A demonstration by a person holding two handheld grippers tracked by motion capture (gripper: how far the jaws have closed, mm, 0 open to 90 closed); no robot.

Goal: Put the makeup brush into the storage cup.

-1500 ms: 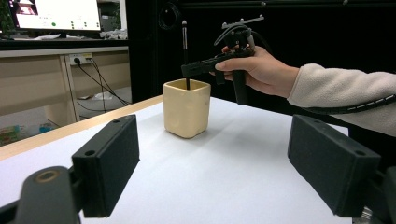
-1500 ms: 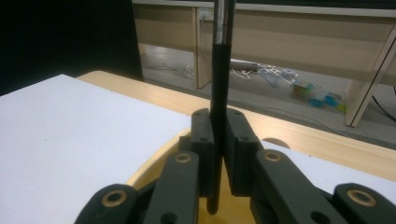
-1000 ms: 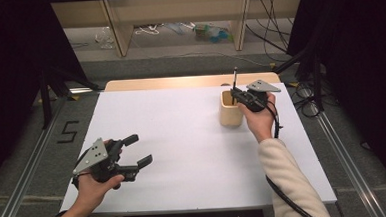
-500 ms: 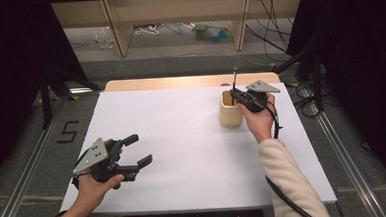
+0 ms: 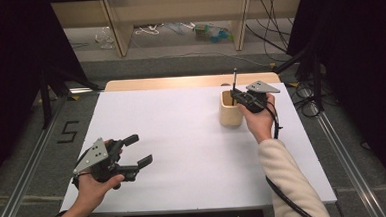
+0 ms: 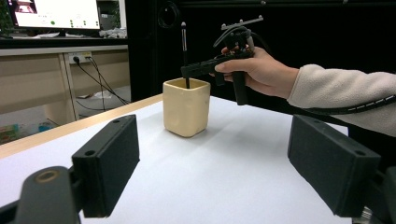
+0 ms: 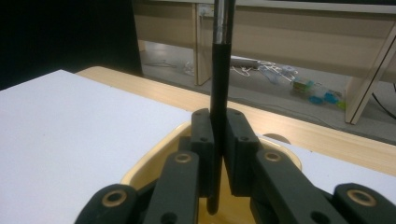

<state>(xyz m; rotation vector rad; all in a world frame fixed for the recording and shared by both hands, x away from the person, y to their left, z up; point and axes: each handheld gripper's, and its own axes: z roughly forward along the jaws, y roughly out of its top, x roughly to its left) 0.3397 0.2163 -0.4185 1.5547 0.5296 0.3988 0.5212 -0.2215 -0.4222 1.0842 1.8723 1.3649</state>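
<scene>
Your right gripper (image 5: 236, 97) has its fingers clamped on the black pen (image 7: 219, 93), which stands upright with its lower end already inside the cream cup (image 5: 229, 111) at the far right of the table (image 5: 182, 134). The pen's long axis runs straight down into the cup, so letting go looks like the move. Your left gripper (image 5: 142, 150) rests open and empty at the near left, well apart.

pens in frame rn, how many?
1. The black pen stands upright, clamped in the right hand-held gripper, its lower end inside the cream cup. The cup's inside is partly hidden, so more may be there.
</scene>
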